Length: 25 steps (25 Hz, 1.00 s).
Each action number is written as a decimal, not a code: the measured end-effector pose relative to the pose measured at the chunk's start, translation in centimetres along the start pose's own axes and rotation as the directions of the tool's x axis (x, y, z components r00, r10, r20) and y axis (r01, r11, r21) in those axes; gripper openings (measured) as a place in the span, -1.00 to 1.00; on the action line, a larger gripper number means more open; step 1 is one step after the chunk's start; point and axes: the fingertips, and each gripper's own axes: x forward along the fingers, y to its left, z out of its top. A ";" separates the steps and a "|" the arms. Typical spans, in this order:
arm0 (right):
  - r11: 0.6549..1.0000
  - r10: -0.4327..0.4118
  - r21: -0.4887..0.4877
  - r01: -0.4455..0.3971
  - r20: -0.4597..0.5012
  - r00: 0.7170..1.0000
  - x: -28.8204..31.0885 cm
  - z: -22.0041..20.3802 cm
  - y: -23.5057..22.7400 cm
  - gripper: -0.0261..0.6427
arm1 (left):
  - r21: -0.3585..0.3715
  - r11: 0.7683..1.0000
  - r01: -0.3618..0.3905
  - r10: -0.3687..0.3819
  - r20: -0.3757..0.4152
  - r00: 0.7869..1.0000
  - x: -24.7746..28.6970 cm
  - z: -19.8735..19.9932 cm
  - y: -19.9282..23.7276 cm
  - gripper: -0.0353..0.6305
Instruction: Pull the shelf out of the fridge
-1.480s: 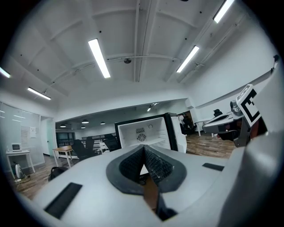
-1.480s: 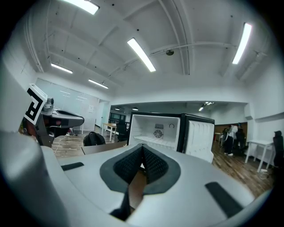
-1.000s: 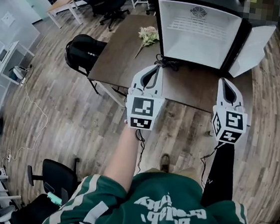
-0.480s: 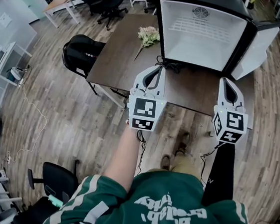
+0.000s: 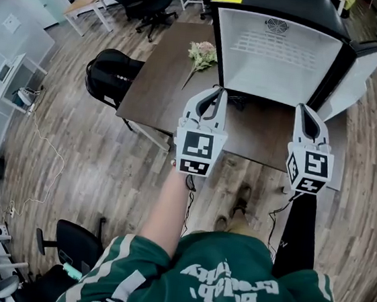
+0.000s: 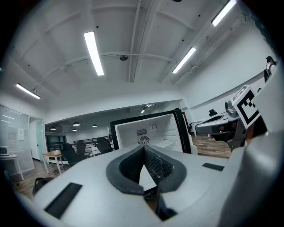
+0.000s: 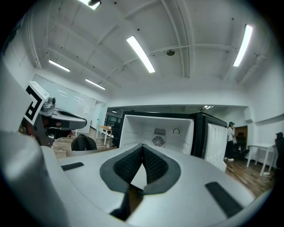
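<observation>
Left gripper (image 5: 215, 90) and right gripper (image 5: 302, 108) both have their jaws pressed together with nothing between them, as each gripper view confirms. Both point level toward the open fridge (image 5: 217, 45), side by side over the near edge of the dark table (image 5: 163, 76) that carries it. They are well short of the cabinet and touch nothing.

Nothing of the task looks done. The white shelf (image 5: 281, 50) still sits inside the fridge, seen as a ribbed panel below the rear fan, and the door (image 5: 360, 72) already stands swung out at the right. Left to do: reach in, spread the jaws, take the shelf's front edge and draw it out. A bunch of flowers (image 5: 204, 52) lies near the table's far edge, left of the fridge.
</observation>
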 end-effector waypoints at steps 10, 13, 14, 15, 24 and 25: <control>1.000 0.022 -0.011 -0.022 -0.003 1.000 6.6 -0.2 -3.8 -0.89 | 0.004 1.000 0.000 0.000 -0.009 1.000 7.8 -0.6 0.6 -0.85; 1.000 0.028 -0.010 -0.028 -0.004 1.000 8.6 -0.2 -4.9 -0.89 | 0.006 1.000 0.003 -0.002 -0.012 1.000 10.0 -0.9 0.8 -0.85; 0.999 0.030 -0.011 -0.030 -0.004 1.000 9.3 -0.3 -5.2 -0.89 | 0.007 1.000 0.002 -0.002 -0.013 1.000 10.7 -1.0 0.9 -0.85; 0.999 0.033 -0.010 -0.033 -0.004 0.999 9.9 -0.3 -5.5 -0.89 | 0.006 1.000 0.000 0.000 -0.014 1.000 11.4 -1.1 1.0 -0.85; 0.997 0.075 -0.021 -0.075 0.005 0.997 14.7 -0.3 -7.1 -0.89 | 0.007 1.000 -0.027 0.027 -0.010 1.000 16.2 -1.6 1.9 -0.85; 0.997 0.077 -0.020 -0.077 0.007 0.997 15.1 -0.3 -7.2 -0.89 | 0.008 1.000 -0.029 0.029 -0.008 1.000 16.5 -1.5 2.0 -0.85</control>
